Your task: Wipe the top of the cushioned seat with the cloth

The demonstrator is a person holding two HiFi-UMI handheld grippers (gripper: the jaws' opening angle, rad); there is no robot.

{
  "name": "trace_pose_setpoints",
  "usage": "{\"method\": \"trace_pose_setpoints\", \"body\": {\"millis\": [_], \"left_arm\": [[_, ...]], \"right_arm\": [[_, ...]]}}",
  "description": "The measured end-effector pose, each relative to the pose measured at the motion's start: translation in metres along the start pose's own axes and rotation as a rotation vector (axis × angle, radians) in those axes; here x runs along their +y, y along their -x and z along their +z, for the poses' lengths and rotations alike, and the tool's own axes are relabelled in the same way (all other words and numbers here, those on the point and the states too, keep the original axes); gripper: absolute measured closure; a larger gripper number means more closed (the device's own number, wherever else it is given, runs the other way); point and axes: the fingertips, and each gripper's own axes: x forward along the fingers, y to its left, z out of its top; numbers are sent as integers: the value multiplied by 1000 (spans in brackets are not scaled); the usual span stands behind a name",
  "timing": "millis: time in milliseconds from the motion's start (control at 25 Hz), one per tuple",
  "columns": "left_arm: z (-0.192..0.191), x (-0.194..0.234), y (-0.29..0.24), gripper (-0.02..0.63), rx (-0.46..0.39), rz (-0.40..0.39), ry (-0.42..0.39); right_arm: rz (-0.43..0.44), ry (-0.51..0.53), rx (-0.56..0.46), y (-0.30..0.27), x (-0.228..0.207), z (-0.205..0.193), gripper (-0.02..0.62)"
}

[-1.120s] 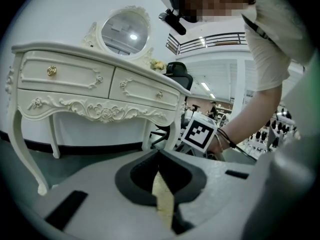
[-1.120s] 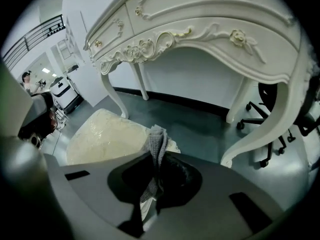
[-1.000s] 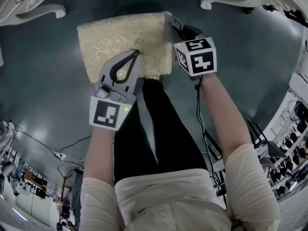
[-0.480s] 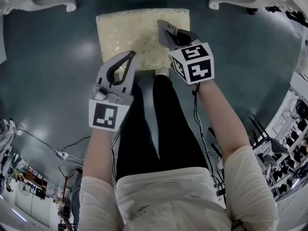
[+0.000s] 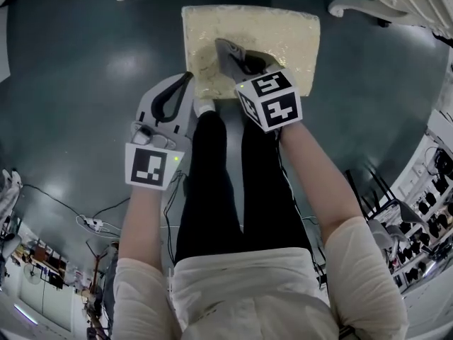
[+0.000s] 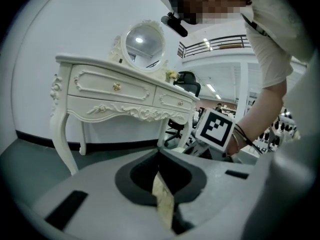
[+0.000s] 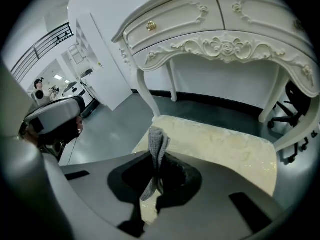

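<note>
The jaws of my right gripper (image 7: 156, 159) are clamped on the cloth (image 7: 157, 141), a grey knitted strip that stands up in a fold between them. The jaws of my left gripper (image 6: 159, 156) are drawn together on nothing, and only a thin cream sliver shows through the slit behind their tips.

From the head view, my right gripper (image 5: 224, 49) hangs over the near left part of the seat (image 5: 265, 30), inside its near edge. My left gripper (image 5: 185, 81) sits just beside the near left corner, over the floor (image 5: 85, 76). That floor is dark, glossy and open on both sides of the seat.

The seat is a padded cream rectangle with a shiny woven pattern and soft rounded edges.

The right gripper view shows the white carved dressing table (image 7: 220, 29) arching close over the seat's far edge. Only the left gripper view shows its round mirror (image 6: 143, 41). The head view does not show the cloth clearly.
</note>
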Motion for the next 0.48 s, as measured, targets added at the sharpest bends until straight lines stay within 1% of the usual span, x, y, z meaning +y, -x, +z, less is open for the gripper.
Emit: {"method": "trace_pose_setpoints", "body": {"millis": [240, 360, 480], "left_arm": [[-10, 36, 23, 603, 10, 17, 9], [-18, 50, 28, 603, 6, 31, 32], [-22, 54, 32, 603, -1, 38, 33]], "right_arm": [[30, -25, 21, -40, 36, 5, 566], [38, -14, 35, -55, 46, 6, 565], [42, 5, 52, -65, 49, 2, 565]]}}
